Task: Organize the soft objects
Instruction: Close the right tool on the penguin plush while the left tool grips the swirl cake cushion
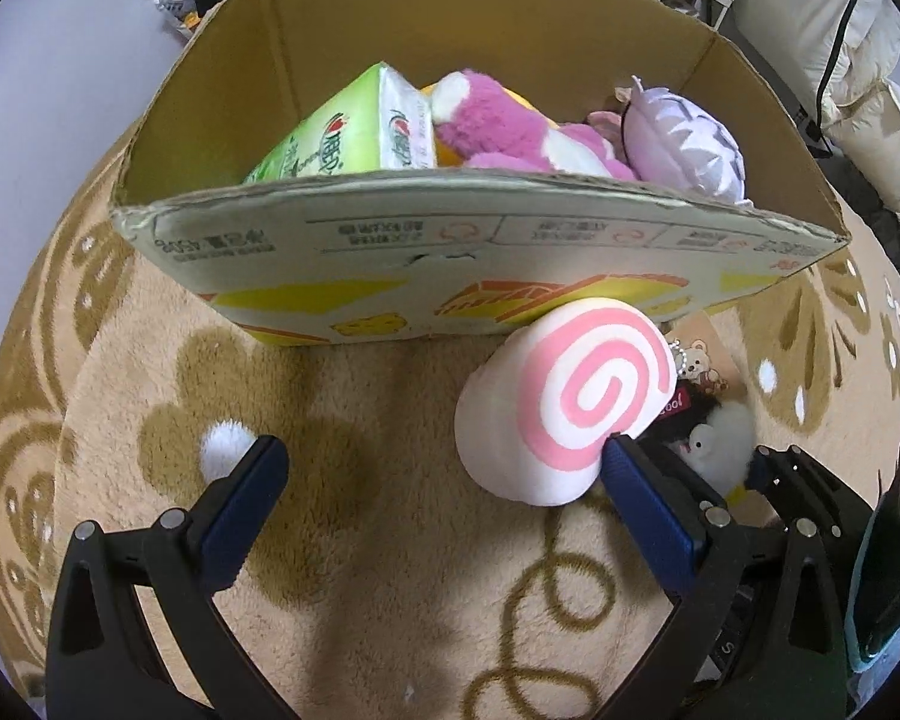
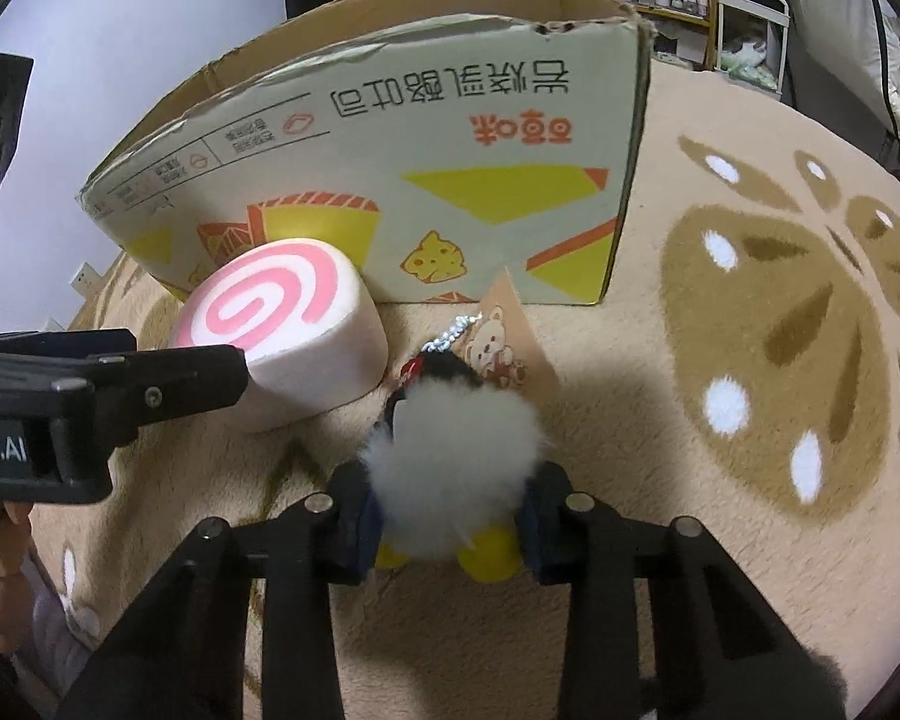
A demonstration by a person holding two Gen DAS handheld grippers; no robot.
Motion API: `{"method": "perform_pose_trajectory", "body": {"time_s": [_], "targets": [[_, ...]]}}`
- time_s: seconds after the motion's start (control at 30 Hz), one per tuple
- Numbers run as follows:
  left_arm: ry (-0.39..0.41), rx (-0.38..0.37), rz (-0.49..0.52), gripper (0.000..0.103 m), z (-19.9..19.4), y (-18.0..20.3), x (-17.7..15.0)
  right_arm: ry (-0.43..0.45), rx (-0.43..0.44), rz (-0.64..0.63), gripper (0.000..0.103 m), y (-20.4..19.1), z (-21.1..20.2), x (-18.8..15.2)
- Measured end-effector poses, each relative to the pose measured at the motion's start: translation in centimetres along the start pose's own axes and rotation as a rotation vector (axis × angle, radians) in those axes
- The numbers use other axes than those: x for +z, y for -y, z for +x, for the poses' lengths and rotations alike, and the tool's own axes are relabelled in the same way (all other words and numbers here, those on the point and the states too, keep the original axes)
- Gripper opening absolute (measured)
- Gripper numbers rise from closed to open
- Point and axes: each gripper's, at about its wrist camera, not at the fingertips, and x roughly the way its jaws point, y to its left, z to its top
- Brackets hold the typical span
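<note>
A pink-and-white swirl roll cushion [image 1: 564, 402] leans on the rug against the front of the cardboard box [image 1: 450, 228]. My left gripper [image 1: 441, 450] is open above the rug, and its right finger touches the cushion's lower edge; nothing lies between the fingers. A fluffy white plush keychain toy [image 2: 450, 444] with yellow feet sits between the pads of my right gripper [image 2: 450, 519], which is shut on it. The box holds a green tissue pack [image 1: 342, 138], a pink plush [image 1: 498, 126] and a purple plush [image 1: 684, 144].
A beige rug [image 2: 750, 300] with brown flower patterns covers the floor. A paper tag [image 2: 504, 348] with a bear picture hangs on the toy's chain beside the box. A white tuft [image 1: 225, 450] in the rug lies by the left finger. Furniture stands behind the box.
</note>
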Motion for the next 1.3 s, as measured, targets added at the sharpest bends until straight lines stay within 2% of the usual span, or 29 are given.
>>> {"method": "perform_pose_trajectory", "body": {"time_s": [0.23, 0.57, 0.83, 1.0, 1.1, 1.17, 1.3], "targets": [[-0.002, -0.036, 0.007, 0.102, 0.7, 0.8, 0.5, -0.001, 0.006, 0.012, 0.037, 0.6, 0.2, 0.8], [-0.014, -0.062, 0.008, 0.103, 2.4, 2.1, 1.7, 0.006, 0.012, 0.029, 0.036, 0.4, -0.3, -0.2], [-0.027, -0.083, -0.023, 0.103, 3.8, 3.3, 1.0, 0.004, 0.017, 0.037, 0.035, 0.8, -0.5, -0.1], [-0.018, -0.081, -0.004, 0.102, 3.8, 3.9, 0.7, 0.004, 0.020, 0.044, 0.035, 1.4, -0.1, -0.1], [-0.023, -0.099, 0.018, 0.091, 3.5, 4.2, 0.6, 0.005, 0.021, 0.047, 0.035, 1.5, -0.2, -0.2], [-0.025, -0.122, 0.029, 0.078, 3.3, 4.8, 0.5, 0.007, 0.017, 0.044, 0.035, 1.5, -0.3, -0.2], [-0.010, -0.135, 0.059, 0.060, 2.9, 5.7, 0.2, 0.016, 0.011, 0.053, 0.035, 1.7, -0.6, -0.3]]}}
